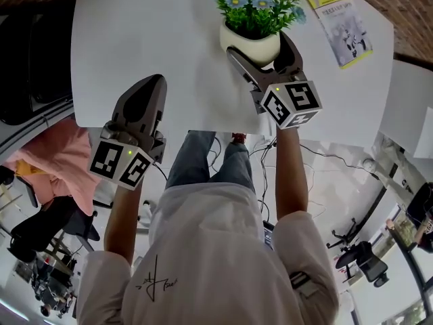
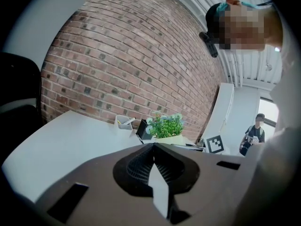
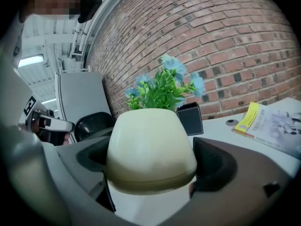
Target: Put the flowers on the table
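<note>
A cream pot (image 1: 250, 44) of green leaves and blue flowers (image 1: 256, 2) stands at the far middle of the white table (image 1: 149, 32). My right gripper (image 1: 260, 47) reaches in from the near side, its jaws closed round the pot's sides. In the right gripper view the pot (image 3: 150, 149) fills the gap between both jaws, with the flowers (image 3: 162, 91) above it. My left gripper (image 1: 150, 83) hangs over the table's near edge, jaws shut and holding nothing. The left gripper view shows its jaws (image 2: 154, 147) meeting at the tip, the flowers (image 2: 164, 125) farther off.
A yellow-edged booklet (image 1: 340, 26) lies right of the pot. A black box (image 3: 190, 118) and a white cup (image 2: 123, 122) stand near the brick wall (image 2: 127, 65). A black chair (image 1: 27, 59) is left of the table. A person (image 2: 254, 133) stands far off.
</note>
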`<state>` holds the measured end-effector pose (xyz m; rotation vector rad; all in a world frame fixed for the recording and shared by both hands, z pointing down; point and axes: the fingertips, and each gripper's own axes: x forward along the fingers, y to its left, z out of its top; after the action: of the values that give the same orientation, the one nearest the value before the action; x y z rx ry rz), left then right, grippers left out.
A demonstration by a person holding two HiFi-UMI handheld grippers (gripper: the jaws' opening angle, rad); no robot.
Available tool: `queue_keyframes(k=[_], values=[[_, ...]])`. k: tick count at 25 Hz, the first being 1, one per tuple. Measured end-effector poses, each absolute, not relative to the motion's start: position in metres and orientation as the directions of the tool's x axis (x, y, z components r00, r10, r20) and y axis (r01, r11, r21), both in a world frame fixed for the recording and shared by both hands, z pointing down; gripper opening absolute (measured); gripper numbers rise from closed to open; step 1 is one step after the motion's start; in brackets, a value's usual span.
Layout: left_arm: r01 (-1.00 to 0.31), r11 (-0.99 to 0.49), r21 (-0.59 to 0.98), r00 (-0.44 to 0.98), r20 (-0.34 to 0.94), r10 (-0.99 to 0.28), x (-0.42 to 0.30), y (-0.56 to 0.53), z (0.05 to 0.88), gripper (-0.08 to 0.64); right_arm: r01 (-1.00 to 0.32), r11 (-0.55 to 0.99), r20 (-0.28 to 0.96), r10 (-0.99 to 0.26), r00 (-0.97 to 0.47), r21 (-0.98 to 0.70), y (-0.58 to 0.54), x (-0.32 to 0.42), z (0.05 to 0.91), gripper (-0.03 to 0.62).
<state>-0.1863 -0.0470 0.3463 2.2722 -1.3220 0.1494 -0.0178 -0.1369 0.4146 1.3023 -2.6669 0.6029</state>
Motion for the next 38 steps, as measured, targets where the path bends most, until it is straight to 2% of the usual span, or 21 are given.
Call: queue_keyframes(k=[13, 38], values=[[-0.840, -0.374, 0.393, 0.506, 0.320, -0.801, -0.194, -0.046, 0.348, 0.005, -0.800, 0.557, 0.349, -0.720, -0.600, -0.224, -0.141, -0.030, 0.445, 0.509], [-0.846, -0.361, 0.392, 0.495, 0.330, -0.804, -0.196, -0.032, 0.351, 0.005, -0.808, 0.570, 0.410, -0.709, -0.574, -0.146, -0.130, -0.029, 0.471, 0.509]])
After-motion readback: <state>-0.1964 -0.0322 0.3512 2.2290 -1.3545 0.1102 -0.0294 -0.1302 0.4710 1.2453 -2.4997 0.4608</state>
